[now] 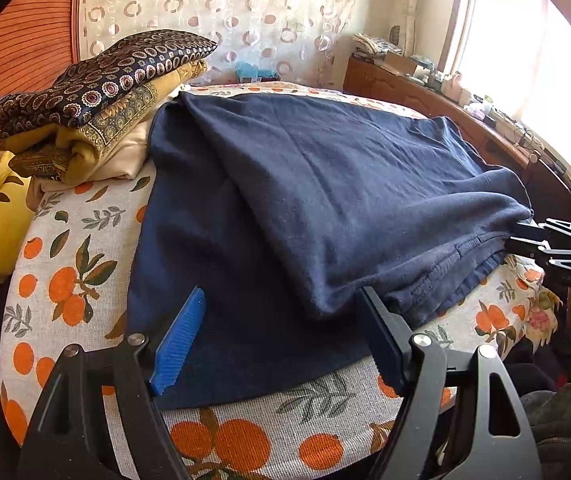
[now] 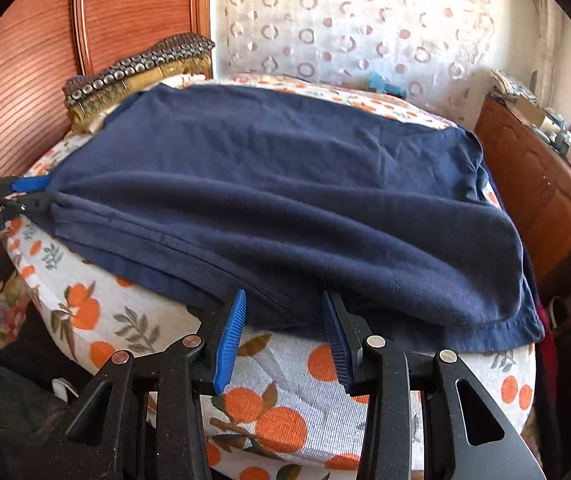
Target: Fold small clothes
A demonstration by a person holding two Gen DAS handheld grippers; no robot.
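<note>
A navy blue garment [image 1: 325, 200] lies folded over on the orange-print bed cover [image 1: 65, 264]; it also shows in the right wrist view [image 2: 285, 200]. My left gripper [image 1: 281, 300] is open, its fingers straddling the garment's near folded edge just above the cloth. In the right wrist view it [image 2: 39, 192] sits at the garment's left corner. My right gripper [image 2: 283, 300] is open at the garment's front hem, jaws either side of the edge. In the left wrist view it [image 1: 525, 236] is at the garment's right edge.
A stack of folded patterned cloths [image 1: 97, 100] sits at the bed's back left, with a yellow pillow [image 1: 1, 216] beside it. A wooden cabinet [image 2: 541, 200] with clutter runs along the right under the window. A wooden headboard [image 2: 37, 60] stands behind.
</note>
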